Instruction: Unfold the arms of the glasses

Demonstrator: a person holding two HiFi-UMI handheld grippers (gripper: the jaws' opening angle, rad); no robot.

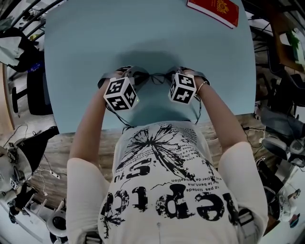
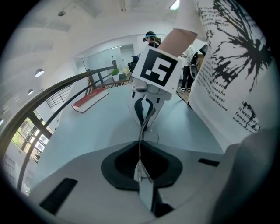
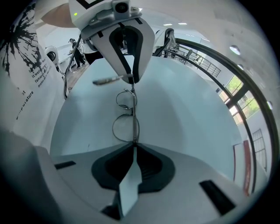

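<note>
Thin wire-framed glasses [image 1: 156, 77] hang just above the light blue table [image 1: 95, 43], stretched between my two grippers. In the right gripper view the two round lenses [image 3: 126, 127] lie left of a straight metal bar that runs from my right gripper [image 3: 133, 146] up to the left gripper [image 3: 130, 78]. An arm tip [image 3: 107, 80] sticks out sideways there. My left gripper [image 2: 141, 169] is shut on the thin metal of the glasses [image 2: 141, 144]. My right gripper is shut on the frame's other end. In the head view both sit under their marker cubes [image 1: 120, 93].
A red book [image 1: 213, 10] lies at the table's far right edge, also seen as the red book [image 2: 89, 99] in the left gripper view. The person's printed shirt [image 1: 162, 181] is close to the table's near edge. Chairs and cables surround the table.
</note>
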